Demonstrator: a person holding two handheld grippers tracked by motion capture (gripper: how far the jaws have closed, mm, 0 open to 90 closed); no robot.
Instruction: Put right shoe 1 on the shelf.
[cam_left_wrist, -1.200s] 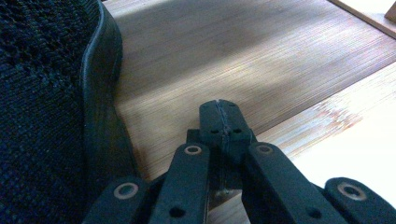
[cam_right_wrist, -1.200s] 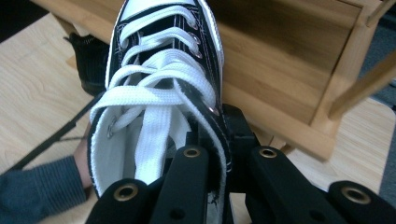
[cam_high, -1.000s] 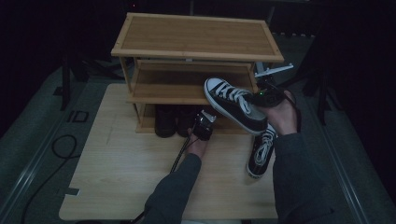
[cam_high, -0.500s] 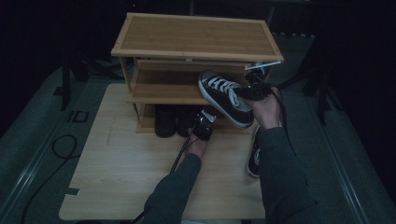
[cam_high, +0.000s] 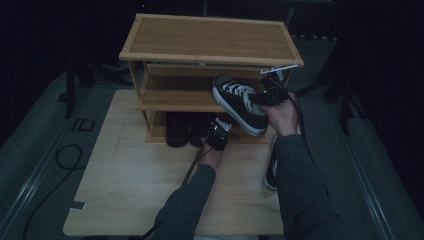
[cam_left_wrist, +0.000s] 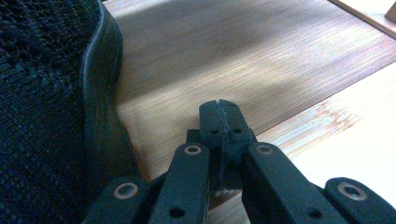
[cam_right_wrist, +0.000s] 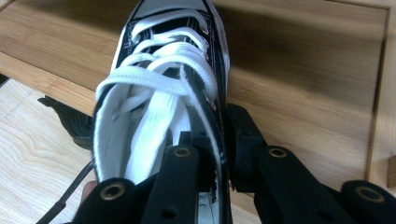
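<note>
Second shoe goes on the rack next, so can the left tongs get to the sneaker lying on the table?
Probably not directly: the left tongs sit shut by the rack's bottom shelf, and the right forearm lies between them and that sneaker.

Dark shoes (cam_high: 187, 130) on bottom shelf, cable (cam_high: 47, 185) on floor

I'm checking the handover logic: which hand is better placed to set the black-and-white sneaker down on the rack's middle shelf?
Right. The right gripper has the sneaker's side wall between its jaws, toe already over the middle shelf. The left gripper is shut and empty, low beside the dark shoes at the rack's bottom.
</note>
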